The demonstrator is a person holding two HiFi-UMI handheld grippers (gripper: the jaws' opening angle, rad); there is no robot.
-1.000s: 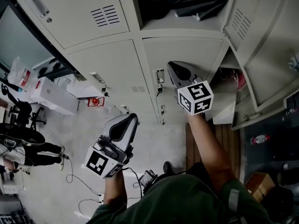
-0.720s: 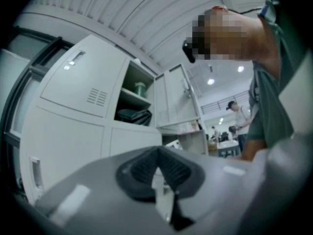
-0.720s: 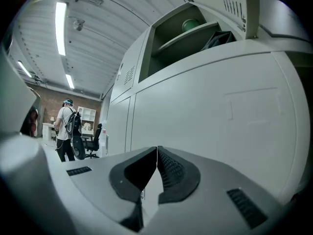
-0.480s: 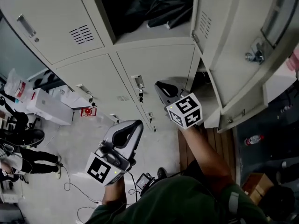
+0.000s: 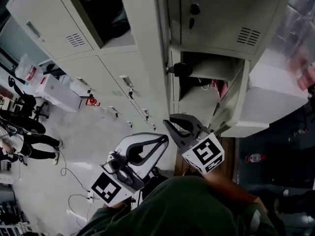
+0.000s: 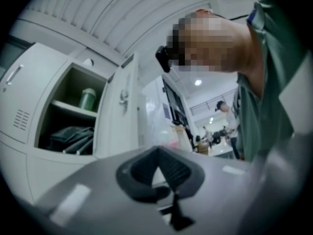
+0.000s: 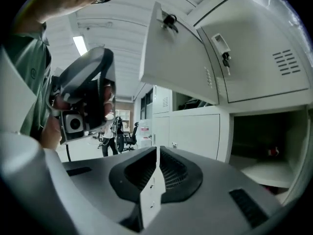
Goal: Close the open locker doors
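Both jaw pairs pressed together, nothing held: left gripper (image 5: 164,140), right gripper (image 5: 173,124); lower open locker door (image 5: 231,102) near, at 1 o'clock of right gripper, edge-on, long axis up-frame, so right looks nearer; upper open door (image 5: 221,18) at 12 o'clock; only left gripper view shows green canister (image 6: 88,99) in the top locker.

Pale grey-beige covers the lockers (image 5: 147,58), doors included. The left gripper (image 5: 161,140) and right gripper (image 5: 171,124) have light grey shells with black ribbed pads (image 7: 177,173). The left cube (image 5: 106,187) and right cube (image 5: 204,154) are white with black square patterns. The person's shirt (image 5: 187,205) is dark green. A red thing (image 5: 220,88) shows in the open locker on the right.
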